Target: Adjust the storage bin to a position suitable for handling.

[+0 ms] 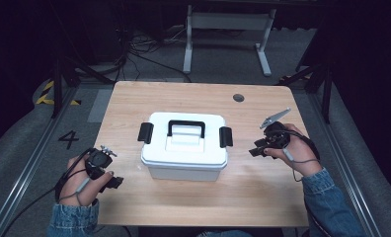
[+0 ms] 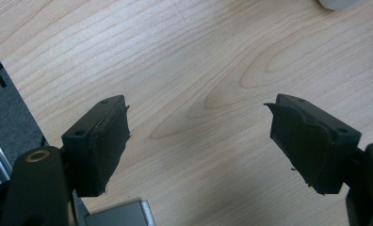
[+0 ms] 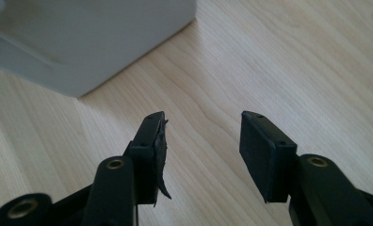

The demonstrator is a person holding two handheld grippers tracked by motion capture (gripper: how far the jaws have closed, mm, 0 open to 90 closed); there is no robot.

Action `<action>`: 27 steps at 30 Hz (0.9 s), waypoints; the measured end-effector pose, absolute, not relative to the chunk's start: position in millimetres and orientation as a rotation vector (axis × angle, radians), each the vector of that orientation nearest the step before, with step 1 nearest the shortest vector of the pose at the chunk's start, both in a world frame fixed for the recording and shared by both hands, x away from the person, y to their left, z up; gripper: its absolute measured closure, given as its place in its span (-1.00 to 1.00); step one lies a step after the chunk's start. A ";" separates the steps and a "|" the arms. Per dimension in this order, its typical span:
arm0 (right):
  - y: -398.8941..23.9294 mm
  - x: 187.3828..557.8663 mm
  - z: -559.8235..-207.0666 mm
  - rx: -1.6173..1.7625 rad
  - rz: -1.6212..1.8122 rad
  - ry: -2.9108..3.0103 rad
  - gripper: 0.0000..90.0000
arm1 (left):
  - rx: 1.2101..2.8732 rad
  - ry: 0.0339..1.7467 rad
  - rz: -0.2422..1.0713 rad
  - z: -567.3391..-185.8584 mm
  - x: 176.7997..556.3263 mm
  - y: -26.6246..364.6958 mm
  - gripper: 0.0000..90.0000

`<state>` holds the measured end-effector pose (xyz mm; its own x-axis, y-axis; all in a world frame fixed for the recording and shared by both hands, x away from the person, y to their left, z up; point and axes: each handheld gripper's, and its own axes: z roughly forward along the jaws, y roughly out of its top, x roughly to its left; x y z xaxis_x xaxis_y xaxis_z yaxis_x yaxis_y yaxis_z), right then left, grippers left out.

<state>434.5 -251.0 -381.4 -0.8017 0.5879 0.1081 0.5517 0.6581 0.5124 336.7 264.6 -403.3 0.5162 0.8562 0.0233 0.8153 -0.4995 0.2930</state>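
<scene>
A white plastic box (image 1: 184, 148) with a black handle (image 1: 186, 127) and a black latch on each side stands in the middle of the wooden table (image 1: 262, 192). Its lid is on. My left gripper (image 1: 115, 181) rests low at the table's front left, apart from the box, jaws open over bare wood (image 2: 198, 117). My right gripper (image 1: 255, 149) is held to the right of the box, pointing toward it, open with nothing between its jaws (image 3: 201, 127). A corner of the box (image 3: 85, 42) shows ahead of the right gripper, a short way off.
A round hole (image 1: 238, 98) sits in the table's far right part. Beyond the table stands a white frame (image 1: 228, 34) among cables on the grey floor. A yellow-black marking (image 1: 48, 94) and a painted figure lie on the floor at left.
</scene>
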 end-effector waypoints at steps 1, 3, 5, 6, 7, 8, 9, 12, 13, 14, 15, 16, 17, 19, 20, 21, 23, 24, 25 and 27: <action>-249.2 435.1 -377.5 0.959 0.832 2.809 0.16 | 2.514 1.414 0.242 -403.3 336.7 264.6 -0.55; -245.2 435.9 -368.7 0.941 0.838 2.818 0.16 | 2.523 1.406 0.231 -402.7 337.1 263.0 -0.55; -243.0 436.3 -364.1 0.924 0.841 2.817 0.16 | 2.517 1.418 0.225 -401.9 336.6 261.6 -0.56; -238.4 437.2 -354.9 0.895 0.848 2.820 0.17 | 2.517 1.414 0.228 -401.6 336.8 261.6 -0.55; -238.4 437.2 -354.9 0.895 0.848 2.820 0.17 | 2.515 1.415 0.231 -401.4 336.8 261.6 -0.55; -233.6 438.3 -346.8 0.882 0.856 2.828 0.17 | 2.514 1.413 0.231 -401.4 336.9 261.8 -0.56; -233.6 438.3 -346.8 0.882 0.856 2.828 0.17 | 2.515 1.413 0.231 -401.4 337.0 261.8 -0.56; -226.7 440.1 -336.6 0.854 0.862 2.834 0.16 | 2.509 1.404 0.237 -401.4 337.7 262.4 -0.56; -224.7 440.8 -333.8 0.843 0.864 2.837 0.16 | 2.504 1.413 0.234 -401.0 337.4 262.2 -0.56; -222.7 441.7 -331.3 0.838 0.867 2.839 0.16 | 2.503 1.411 0.237 -400.8 337.6 262.4 -0.56; -220.4 442.9 -328.5 0.831 0.869 2.843 0.16 | 2.507 1.408 0.240 -400.4 337.9 262.7 -0.56; -218.8 444.4 -325.2 0.825 0.868 2.852 0.18 | 2.504 1.410 0.239 -400.4 338.0 262.6 -0.56; -217.6 445.4 -322.2 0.827 0.870 2.855 0.20 | 2.506 1.408 0.238 -400.3 338.3 262.7 -0.56; -215.8 446.9 -316.4 0.827 0.883 2.857 0.21 | 2.508 1.404 0.239 -400.8 339.1 262.4 -0.56; -215.0 447.7 -312.8 0.822 0.886 2.859 0.21 | 2.503 1.405 0.235 -401.4 339.4 261.8 -0.56; -213.4 448.2 -308.5 0.816 0.892 2.862 0.21 | 2.504 1.410 0.232 -401.6 339.8 261.5 -0.56; -210.8 449.1 -302.5 0.802 0.895 2.862 0.21 | 2.512 1.407 0.227 -401.7 341.2 261.3 -0.56; -209.0 449.7 -299.2 0.793 0.891 2.860 0.21 | 2.508 1.408 0.228 -402.2 341.6 260.7 -0.56; -207.6 450.0 -296.7 0.788 0.894 2.860 0.21 | 2.518 1.397 0.234 -402.0 342.7 260.8 -0.56; -204.7 450.9 -292.4 0.777 0.897 2.859 0.21 | 2.518 1.407 0.218 -401.7 343.6 259.6 -0.57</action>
<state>450.9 -204.7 -292.4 -0.8729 0.4770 0.1023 0.4500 0.7063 0.5465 343.6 259.6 -401.7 0.5231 0.8522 0.0094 0.8150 -0.5034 0.2871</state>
